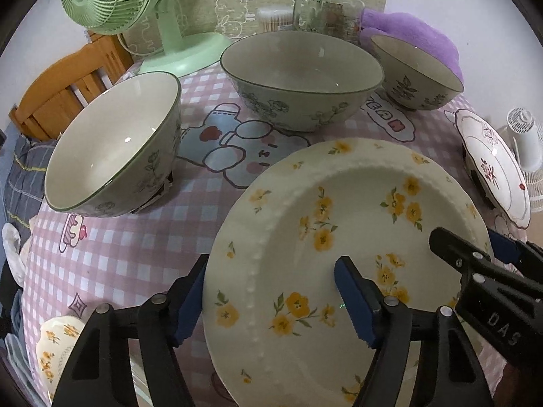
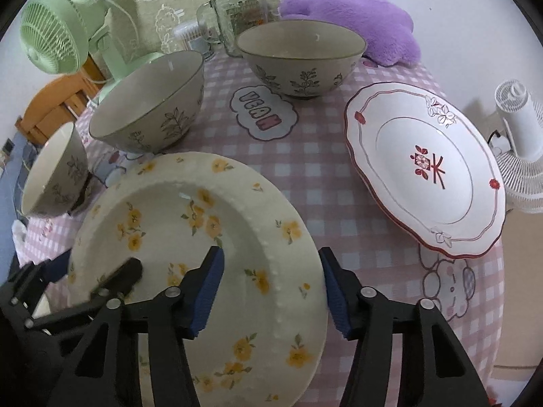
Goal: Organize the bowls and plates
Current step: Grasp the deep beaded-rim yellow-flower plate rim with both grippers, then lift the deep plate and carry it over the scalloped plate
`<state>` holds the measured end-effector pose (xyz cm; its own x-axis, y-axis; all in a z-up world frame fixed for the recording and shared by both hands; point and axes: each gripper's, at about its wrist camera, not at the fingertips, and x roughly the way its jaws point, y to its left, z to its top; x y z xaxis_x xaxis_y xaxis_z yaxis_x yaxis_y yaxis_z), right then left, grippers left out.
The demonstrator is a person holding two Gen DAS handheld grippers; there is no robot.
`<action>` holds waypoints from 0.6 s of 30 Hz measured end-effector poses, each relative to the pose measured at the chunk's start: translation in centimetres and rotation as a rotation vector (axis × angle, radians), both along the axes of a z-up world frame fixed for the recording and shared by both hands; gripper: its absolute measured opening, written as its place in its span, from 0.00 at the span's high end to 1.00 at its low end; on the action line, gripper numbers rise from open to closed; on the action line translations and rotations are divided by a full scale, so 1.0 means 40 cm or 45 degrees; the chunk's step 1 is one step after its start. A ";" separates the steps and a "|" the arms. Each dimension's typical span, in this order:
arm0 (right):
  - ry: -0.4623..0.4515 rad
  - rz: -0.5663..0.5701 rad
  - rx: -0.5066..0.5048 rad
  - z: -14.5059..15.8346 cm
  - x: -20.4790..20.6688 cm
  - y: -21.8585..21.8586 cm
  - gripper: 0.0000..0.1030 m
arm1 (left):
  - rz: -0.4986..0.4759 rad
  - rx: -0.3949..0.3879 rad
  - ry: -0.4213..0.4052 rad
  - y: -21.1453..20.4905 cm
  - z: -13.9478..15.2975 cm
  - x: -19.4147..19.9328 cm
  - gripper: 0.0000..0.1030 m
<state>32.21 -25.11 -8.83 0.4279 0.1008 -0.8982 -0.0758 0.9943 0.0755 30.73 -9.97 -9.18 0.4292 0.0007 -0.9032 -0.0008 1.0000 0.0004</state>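
Item: cream ceramic plate with yellow flowers, front of the pink checked tablecloth; left gripper and right gripper straddle opposite rims, jaws apart, not yet clamped. Sorting looks barely begun: three green-rimmed floral bowls and a red-edged white plate lie unstacked. Nearby: green fan, glass jar, purple plush; none obstructing.

Soft, even indoor light; faint shadows under the bowls, small glints inside; sharp centre, fisheye bending, black corners
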 end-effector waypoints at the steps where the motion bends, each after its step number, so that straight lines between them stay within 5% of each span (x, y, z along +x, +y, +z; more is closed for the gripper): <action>1: -0.001 0.009 -0.023 -0.002 -0.002 0.004 0.45 | 0.005 0.005 -0.004 -0.003 0.000 -0.001 0.27; 18: 0.032 -0.095 -0.073 0.011 -0.050 -0.024 0.44 | -0.035 -0.003 0.040 -0.049 0.013 -0.035 0.28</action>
<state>30.21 -26.07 -8.41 0.4097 0.0176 -0.9121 0.0001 0.9998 0.0194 29.32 -11.92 -8.65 0.4004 -0.0126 -0.9163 0.0263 0.9997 -0.0023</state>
